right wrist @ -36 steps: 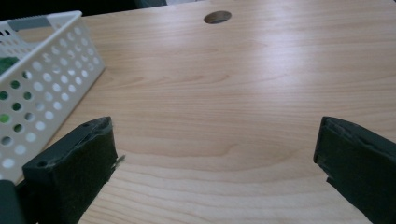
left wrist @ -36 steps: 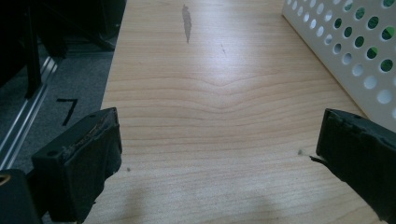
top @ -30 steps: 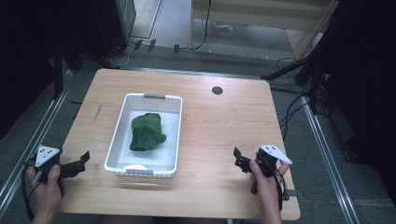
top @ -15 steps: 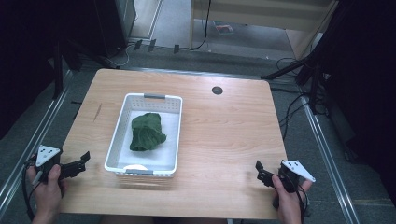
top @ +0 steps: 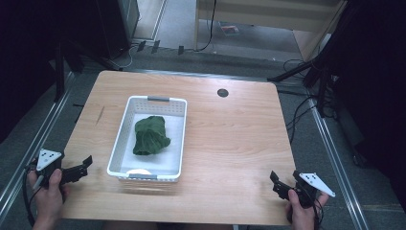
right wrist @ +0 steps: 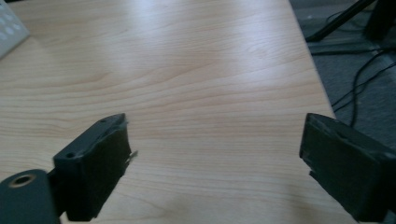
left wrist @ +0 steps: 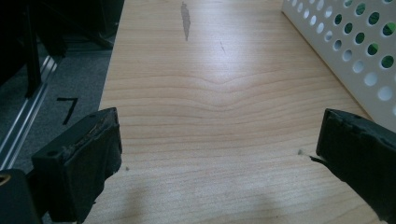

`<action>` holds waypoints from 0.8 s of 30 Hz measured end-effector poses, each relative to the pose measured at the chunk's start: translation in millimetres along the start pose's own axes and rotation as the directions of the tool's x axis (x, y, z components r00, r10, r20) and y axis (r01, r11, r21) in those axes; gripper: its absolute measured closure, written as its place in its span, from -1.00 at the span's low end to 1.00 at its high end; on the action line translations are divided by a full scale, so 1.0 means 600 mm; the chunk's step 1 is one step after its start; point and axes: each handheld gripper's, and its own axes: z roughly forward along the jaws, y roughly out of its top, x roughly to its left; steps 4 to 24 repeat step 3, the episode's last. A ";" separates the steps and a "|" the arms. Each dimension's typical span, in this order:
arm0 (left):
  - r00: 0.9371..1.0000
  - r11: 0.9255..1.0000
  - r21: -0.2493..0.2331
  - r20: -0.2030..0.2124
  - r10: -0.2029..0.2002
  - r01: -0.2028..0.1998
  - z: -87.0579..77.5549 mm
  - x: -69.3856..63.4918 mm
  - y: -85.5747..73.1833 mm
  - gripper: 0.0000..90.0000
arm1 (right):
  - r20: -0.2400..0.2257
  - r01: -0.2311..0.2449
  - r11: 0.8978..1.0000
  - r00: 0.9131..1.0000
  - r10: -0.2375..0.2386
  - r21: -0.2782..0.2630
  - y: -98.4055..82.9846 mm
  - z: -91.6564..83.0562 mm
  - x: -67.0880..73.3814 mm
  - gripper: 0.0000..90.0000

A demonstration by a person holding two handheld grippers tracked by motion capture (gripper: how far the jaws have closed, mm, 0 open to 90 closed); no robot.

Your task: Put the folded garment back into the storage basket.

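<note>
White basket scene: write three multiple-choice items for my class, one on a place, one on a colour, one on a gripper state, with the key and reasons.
1. Where does the green cloth lie?
A. On the bare table
B. Inside the white basket
C. On the floor

2. What colour is the cloth?
A. Red
B. Yellow
C. Dark green

3. How do the left gripper and the right gripper stand?
A. Both open, holding nothing
B. Both shut on the cloth
C. Left shut on the basket, right open

Key: 1 B, the high view shows the cloth within the basket walls. 2 C, it reads dark green against the white basket. 3 A, each gripper view shows its jaws wide apart over bare table.
</note>
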 end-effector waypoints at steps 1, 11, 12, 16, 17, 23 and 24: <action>1.000 1.000 0.001 -0.001 0.001 -0.001 0.000 0.000 0.000 -0.97 | -0.014 -0.016 1.000 1.000 0.016 0.001 0.000 0.001 0.000 -0.75; 1.000 1.000 0.001 -0.001 0.001 -0.001 0.000 -0.001 0.000 -0.97 | 0.007 -0.011 1.000 1.000 0.011 -0.012 0.000 0.000 0.002 -0.74; 1.000 1.000 0.001 -0.001 0.001 -0.001 0.000 -0.001 0.000 -0.97 | 0.007 -0.011 1.000 1.000 0.011 -0.012 0.000 0.000 0.002 -0.74; 1.000 1.000 0.001 -0.001 0.001 -0.001 0.000 -0.001 0.000 -0.97 | 0.007 -0.011 1.000 1.000 0.011 -0.012 0.000 0.000 0.002 -0.74; 1.000 1.000 0.001 -0.001 0.001 -0.001 0.000 -0.001 0.000 -0.97 | 0.007 -0.011 1.000 1.000 0.011 -0.012 0.000 0.000 0.002 -0.74; 1.000 1.000 0.001 -0.001 0.001 -0.001 0.000 -0.001 0.000 -0.97 | 0.007 -0.011 1.000 1.000 0.011 -0.012 0.000 0.000 0.002 -0.74; 1.000 1.000 0.001 -0.001 0.001 -0.001 0.000 -0.001 0.000 -0.97 | 0.007 -0.011 1.000 1.000 0.011 -0.012 0.000 0.000 0.002 -0.74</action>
